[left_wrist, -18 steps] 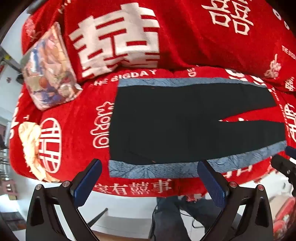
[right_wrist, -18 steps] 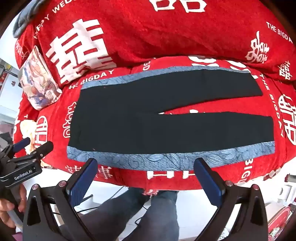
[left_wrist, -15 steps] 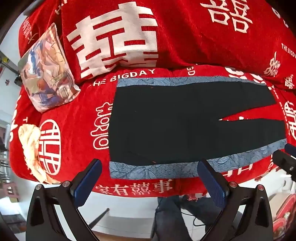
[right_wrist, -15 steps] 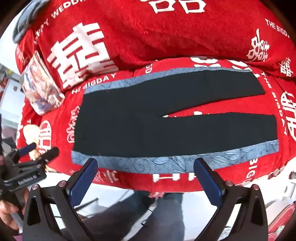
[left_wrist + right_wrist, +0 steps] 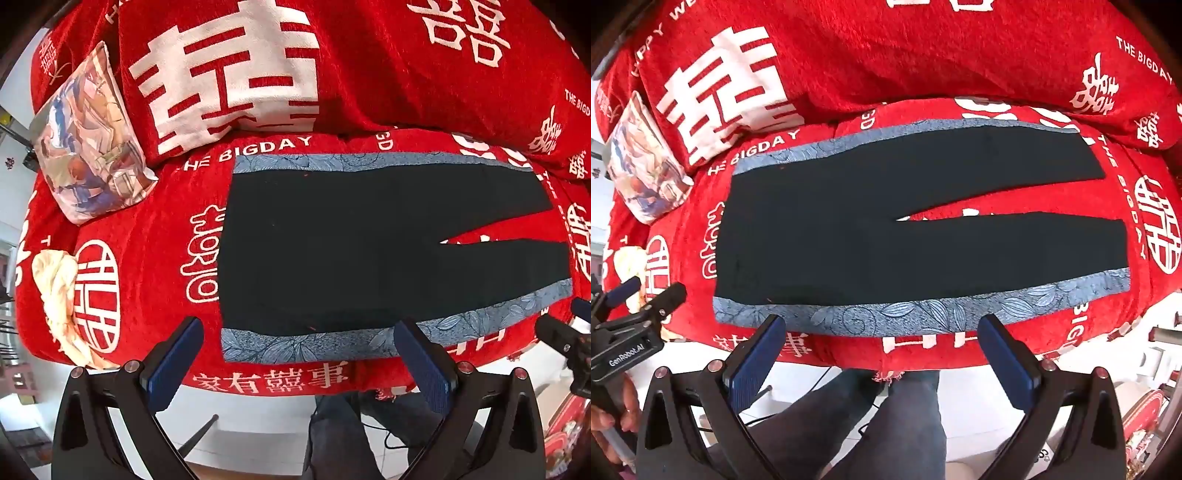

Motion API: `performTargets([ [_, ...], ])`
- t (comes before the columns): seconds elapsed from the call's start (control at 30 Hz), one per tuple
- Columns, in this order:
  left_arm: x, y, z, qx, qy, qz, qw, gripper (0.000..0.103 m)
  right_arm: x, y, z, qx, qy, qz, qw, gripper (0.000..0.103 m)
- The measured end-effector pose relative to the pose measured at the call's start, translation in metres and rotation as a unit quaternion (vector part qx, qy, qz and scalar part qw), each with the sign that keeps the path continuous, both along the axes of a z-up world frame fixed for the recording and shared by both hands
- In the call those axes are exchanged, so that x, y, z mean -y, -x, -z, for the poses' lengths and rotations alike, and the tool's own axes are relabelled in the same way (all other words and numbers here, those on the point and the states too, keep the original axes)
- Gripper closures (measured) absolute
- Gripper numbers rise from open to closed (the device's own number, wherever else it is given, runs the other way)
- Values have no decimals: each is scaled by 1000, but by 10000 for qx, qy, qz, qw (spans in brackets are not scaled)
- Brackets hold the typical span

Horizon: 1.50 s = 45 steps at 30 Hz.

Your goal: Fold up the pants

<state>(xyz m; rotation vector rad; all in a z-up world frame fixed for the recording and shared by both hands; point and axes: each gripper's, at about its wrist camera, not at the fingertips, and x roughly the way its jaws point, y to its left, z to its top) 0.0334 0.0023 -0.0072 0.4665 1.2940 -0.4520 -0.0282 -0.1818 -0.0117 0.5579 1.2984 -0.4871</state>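
Black pants (image 5: 332, 243) with blue patterned side stripes lie flat on the red sofa seat, waist to the left, legs spread to the right; they also show in the right wrist view (image 5: 886, 229). My left gripper (image 5: 299, 354) is open and empty, hovering in front of the near blue stripe by the waist end. My right gripper (image 5: 882, 350) is open and empty, hovering in front of the near stripe at mid-leg. The left gripper also shows at the left edge of the right wrist view (image 5: 635, 314).
The sofa (image 5: 147, 258) has a red cover with white characters and a high backrest (image 5: 369, 74). A printed cushion (image 5: 88, 147) leans at the back left. A cream cloth (image 5: 55, 291) lies at the left seat edge. The person's legs (image 5: 879, 424) stand below the sofa front.
Both grippers have moved slightly closer to the sofa front; the pants look a little larger and lie unchanged.
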Motion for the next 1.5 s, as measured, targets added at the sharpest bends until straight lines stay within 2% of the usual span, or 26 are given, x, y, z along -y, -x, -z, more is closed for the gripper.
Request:
performTargets([
  [0.17, -4, -3, 4, -102, -21, 14, 9999, 0, -8, -1, -2, -59, 132, -74, 9999, 0],
  [0.87, -7, 1, 0, 18, 26, 208, 9998, 0, -21, -3, -8, -137, 297, -36, 9995, 0],
  [1.5, 6, 12, -1, 49, -47, 531, 9986, 0, -16, 19, -11, -22, 302, 415, 9987, 0],
])
